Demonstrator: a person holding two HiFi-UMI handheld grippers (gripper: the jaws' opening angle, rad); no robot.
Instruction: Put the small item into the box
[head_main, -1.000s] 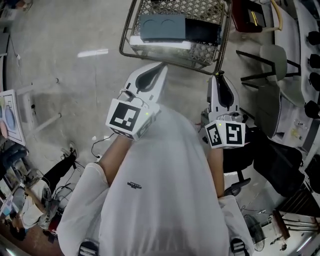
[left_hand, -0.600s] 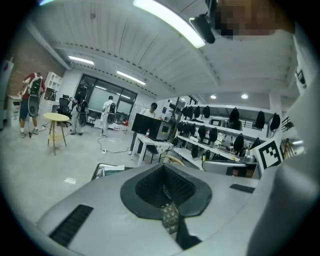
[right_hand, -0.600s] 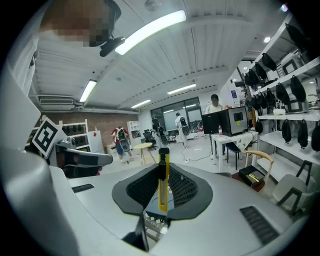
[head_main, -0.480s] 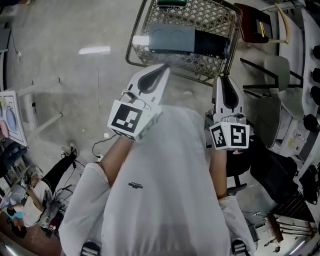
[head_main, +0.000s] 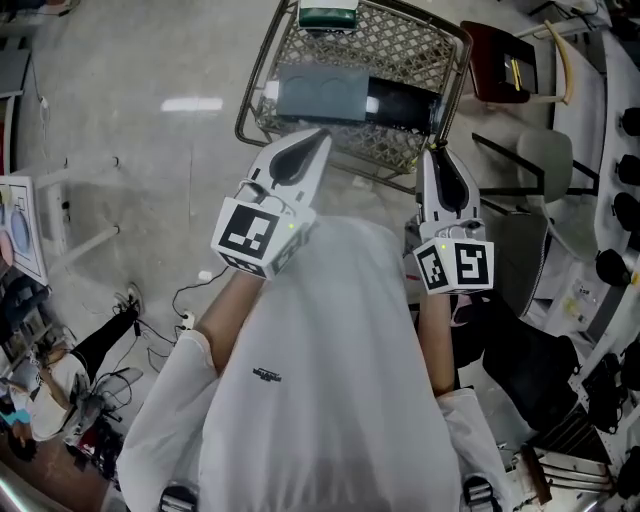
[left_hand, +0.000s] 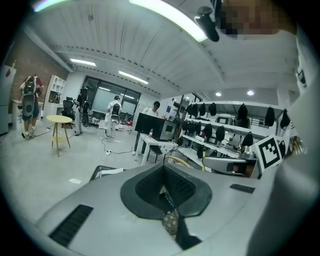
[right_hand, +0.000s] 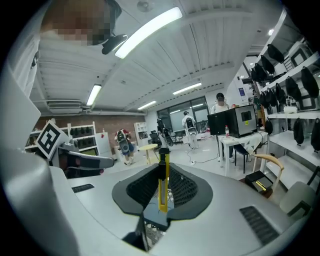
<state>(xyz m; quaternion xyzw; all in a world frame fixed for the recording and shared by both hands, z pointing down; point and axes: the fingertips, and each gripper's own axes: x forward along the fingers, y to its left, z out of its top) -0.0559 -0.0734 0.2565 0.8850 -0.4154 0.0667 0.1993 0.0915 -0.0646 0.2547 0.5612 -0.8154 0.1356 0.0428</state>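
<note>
A wire mesh cart (head_main: 413, 50) stands on the floor in front of me, holding a grey box (head_main: 322, 95) beside a black block (head_main: 405, 103). Both grippers are held at chest height and point at it. My right gripper (head_main: 440, 152) is shut on a thin yellow utility knife (right_hand: 162, 192) that stands upright between its pads, black end up. In the right gripper view (right_hand: 162, 172) mesh shows through the gap below. My left gripper (head_main: 318, 135) has its jaws together; in the left gripper view (left_hand: 164, 187) only a bit of mesh pattern shows behind them.
A green item (head_main: 327, 17) lies at the cart's far end. A dark red chair (head_main: 505, 65) and a grey chair (head_main: 545, 150) stand to the right, a black bag (head_main: 530, 350) nearer. Cables (head_main: 190, 310) trail on the floor at left. Desks and people fill the room behind.
More of the cart has come into view, and it has shifted a little to the right in the picture. Both grippers keep the same pose, the right still shut on the knife.
</note>
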